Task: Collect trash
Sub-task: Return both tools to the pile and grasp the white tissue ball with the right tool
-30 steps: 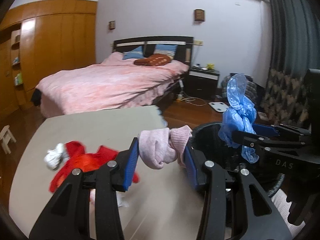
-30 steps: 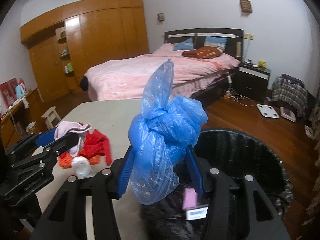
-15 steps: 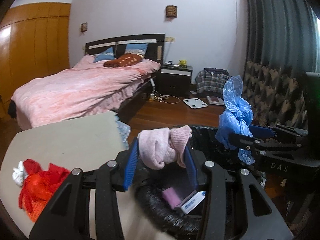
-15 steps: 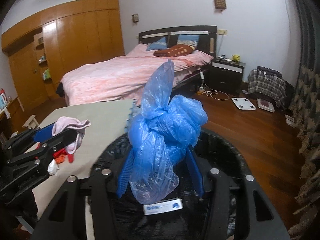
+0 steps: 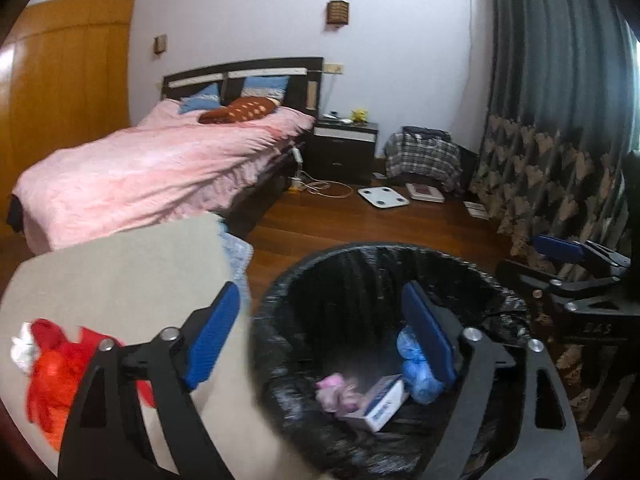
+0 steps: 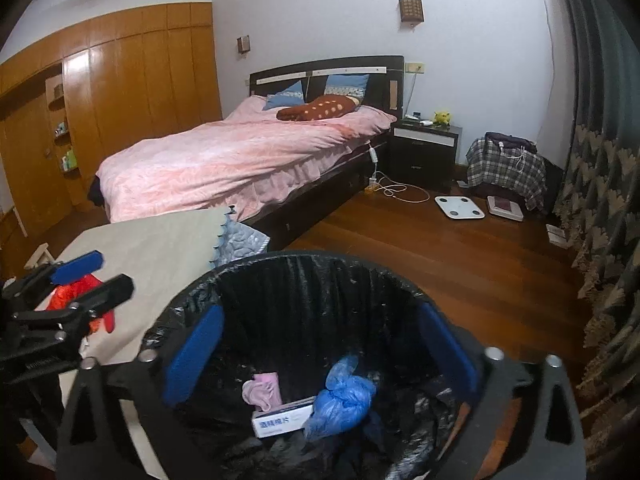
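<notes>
A bin lined with a black bag (image 5: 360,252) (image 6: 296,258) stands beside a beige table (image 5: 120,272) (image 6: 160,240). Inside lie a pink cloth (image 5: 334,392) (image 6: 262,392), a knotted blue plastic bag (image 5: 416,376) (image 6: 344,396) and a white box (image 5: 384,400) (image 6: 282,420). My left gripper (image 5: 320,332) is open and empty over the bin's left rim. My right gripper (image 6: 320,352) is open and empty above the bin. A red cloth (image 5: 56,368) (image 6: 76,292) and a white wad (image 5: 22,350) lie on the table.
A bed with a pink cover (image 6: 240,156) stands behind the table. A nightstand (image 6: 424,152), a white scale (image 6: 459,207), a plaid bundle (image 6: 506,166) and cables lie on the wooden floor. Dark curtains (image 6: 600,160) hang at the right.
Both grippers opened over the bin. The pink cloth dropped from the left gripper and the blue bag from the right; both now lie in the bin.
</notes>
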A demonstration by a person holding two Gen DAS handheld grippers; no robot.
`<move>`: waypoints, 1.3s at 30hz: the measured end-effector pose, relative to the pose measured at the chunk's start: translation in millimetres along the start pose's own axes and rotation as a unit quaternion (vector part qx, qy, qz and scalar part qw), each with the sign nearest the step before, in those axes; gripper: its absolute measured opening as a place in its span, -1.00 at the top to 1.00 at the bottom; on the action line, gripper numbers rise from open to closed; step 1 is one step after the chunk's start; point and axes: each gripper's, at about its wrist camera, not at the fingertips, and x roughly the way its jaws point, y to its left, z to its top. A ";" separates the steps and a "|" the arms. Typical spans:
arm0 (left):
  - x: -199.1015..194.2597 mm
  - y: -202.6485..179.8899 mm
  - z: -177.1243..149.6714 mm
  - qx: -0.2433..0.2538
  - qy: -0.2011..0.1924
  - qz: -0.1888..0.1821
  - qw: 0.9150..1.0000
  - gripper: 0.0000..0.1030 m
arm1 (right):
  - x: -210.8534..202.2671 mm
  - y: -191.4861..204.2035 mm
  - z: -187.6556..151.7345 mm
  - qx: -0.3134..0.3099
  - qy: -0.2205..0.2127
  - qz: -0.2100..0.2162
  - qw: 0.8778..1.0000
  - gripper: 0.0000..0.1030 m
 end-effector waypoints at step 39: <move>-139.1 221.6 -104.1 -0.117 0.022 0.255 0.960 -0.78 | 80.5 278.5 -58.4 -0.130 0.072 0.200 0.968 -0.87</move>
